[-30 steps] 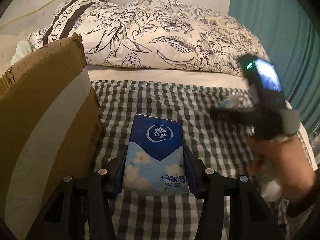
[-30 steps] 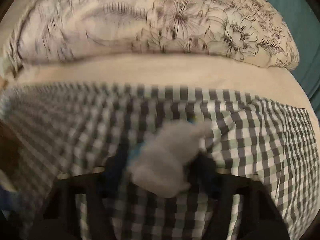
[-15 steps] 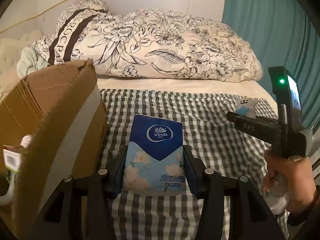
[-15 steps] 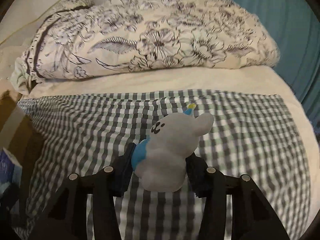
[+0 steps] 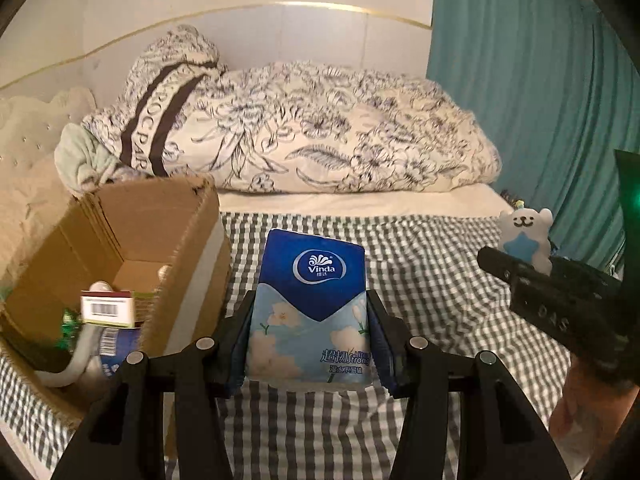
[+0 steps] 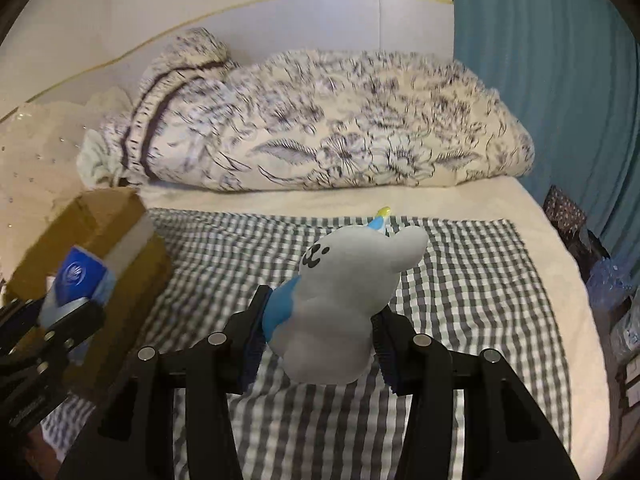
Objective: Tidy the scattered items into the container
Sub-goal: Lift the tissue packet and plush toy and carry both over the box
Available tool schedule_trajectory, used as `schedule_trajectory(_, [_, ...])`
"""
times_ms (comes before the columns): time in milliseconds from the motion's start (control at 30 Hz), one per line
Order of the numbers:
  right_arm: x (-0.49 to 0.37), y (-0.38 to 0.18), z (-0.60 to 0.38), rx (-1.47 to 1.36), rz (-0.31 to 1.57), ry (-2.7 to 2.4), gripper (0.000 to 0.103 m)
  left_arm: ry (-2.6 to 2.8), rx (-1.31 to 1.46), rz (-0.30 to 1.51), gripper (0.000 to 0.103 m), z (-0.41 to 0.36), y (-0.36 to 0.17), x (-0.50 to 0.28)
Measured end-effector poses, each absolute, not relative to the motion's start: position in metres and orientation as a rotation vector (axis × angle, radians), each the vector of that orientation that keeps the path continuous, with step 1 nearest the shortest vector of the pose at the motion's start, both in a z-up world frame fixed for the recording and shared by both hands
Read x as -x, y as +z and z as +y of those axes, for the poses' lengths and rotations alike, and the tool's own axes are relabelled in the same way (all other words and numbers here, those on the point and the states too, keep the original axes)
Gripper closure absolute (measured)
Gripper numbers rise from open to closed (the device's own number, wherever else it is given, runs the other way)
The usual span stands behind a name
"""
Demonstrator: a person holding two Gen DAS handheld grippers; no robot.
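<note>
While clamped between the blue pads of the left gripper (image 5: 308,344), shows the Vinda tissue pack (image 5: 310,308) held above the checked cloth (image 5: 420,280), just right of the open cardboard box (image 5: 132,236). Holds a barcoded carton (image 5: 106,311) and other packets inside that box. Catches the right gripper (image 5: 520,264) at the right edge with the white bear toy (image 5: 525,236).

Where the right wrist looks, grips the bear toy (image 6: 344,304) in the right gripper (image 6: 320,340), pads pressed to its sides, above the cloth (image 6: 460,300). Places the box (image 6: 108,228) at left, with the left gripper (image 6: 64,312) carrying the tissue pack (image 6: 80,276) beside it.
</note>
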State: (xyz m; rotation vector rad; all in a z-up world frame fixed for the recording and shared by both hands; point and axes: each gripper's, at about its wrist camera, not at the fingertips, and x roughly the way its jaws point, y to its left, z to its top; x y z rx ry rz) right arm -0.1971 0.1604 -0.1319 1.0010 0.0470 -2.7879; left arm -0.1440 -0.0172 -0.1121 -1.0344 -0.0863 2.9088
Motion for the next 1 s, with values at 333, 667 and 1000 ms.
schedule_trajectory(333, [0.116,-0.090,0.148,-0.856,0.040,-2.808,0.056,2.954,0.912,-0.092,0.051,-0.030,-0.066,0.092])
schedule_trajectory(667, [0.081,-0.059,0.113,-0.743,0.067,-2.789,0.056,3.023,0.838,-0.095,0.051,-0.064,-0.040,0.068])
schedule_trajectory(1000, [0.082,-0.035,0.066,-0.680,0.106,-2.718,0.056,3.071,0.820,-0.077,0.051,-0.115,-0.023,0.070])
